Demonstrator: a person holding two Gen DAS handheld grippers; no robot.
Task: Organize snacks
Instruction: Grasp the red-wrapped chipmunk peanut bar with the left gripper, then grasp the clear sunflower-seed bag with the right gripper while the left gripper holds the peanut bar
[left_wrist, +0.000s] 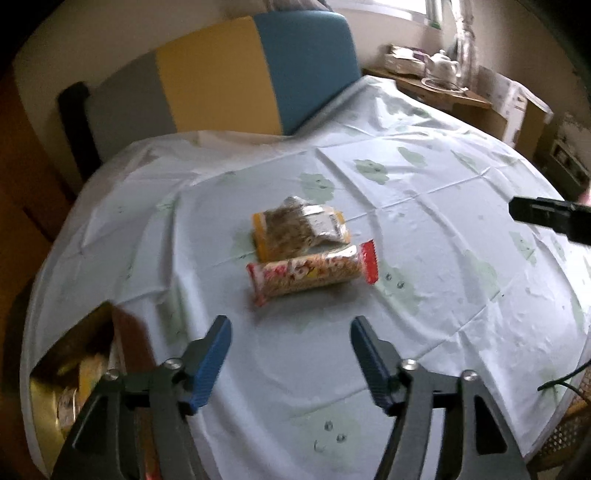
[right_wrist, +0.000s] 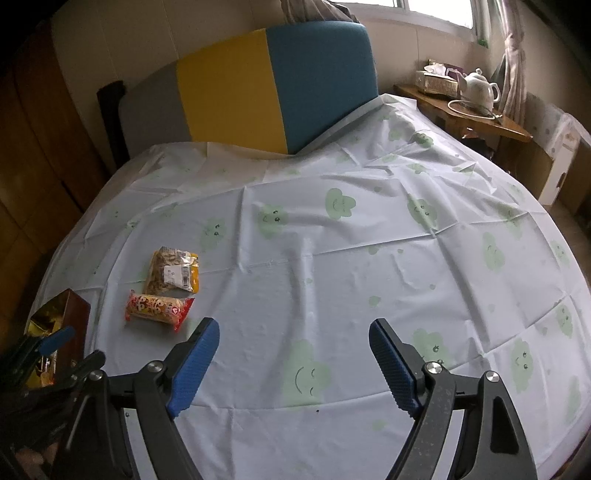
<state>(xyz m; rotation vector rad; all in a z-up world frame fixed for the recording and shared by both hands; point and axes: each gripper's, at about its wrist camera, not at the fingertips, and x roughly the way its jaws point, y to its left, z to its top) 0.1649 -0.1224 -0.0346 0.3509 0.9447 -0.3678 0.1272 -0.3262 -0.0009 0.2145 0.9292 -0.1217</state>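
Note:
Two snack packs lie side by side on the cloud-print tablecloth (left_wrist: 424, 229): a tube-shaped biscuit packet with red ends (left_wrist: 312, 271) (right_wrist: 159, 308), and just behind it a clear and yellow bag of brown snacks (left_wrist: 301, 229) (right_wrist: 173, 271). My left gripper (left_wrist: 290, 325) hangs open a little short of the biscuit packet, with nothing between its blue pads. It also shows at the lower left of the right wrist view, over a gold-lined box (right_wrist: 62, 321) (left_wrist: 74, 362) that holds several snacks. My right gripper (right_wrist: 293, 326) stands open over bare cloth, right of the packs.
A grey, yellow and blue padded backrest (right_wrist: 258, 88) rises behind the table. A wooden side table (right_wrist: 480, 110) with a white teapot (right_wrist: 480, 86) stands at the back right, with cardboard boxes (left_wrist: 517, 110) beyond. A wicker seat (left_wrist: 569, 424) sits at the table's lower right edge.

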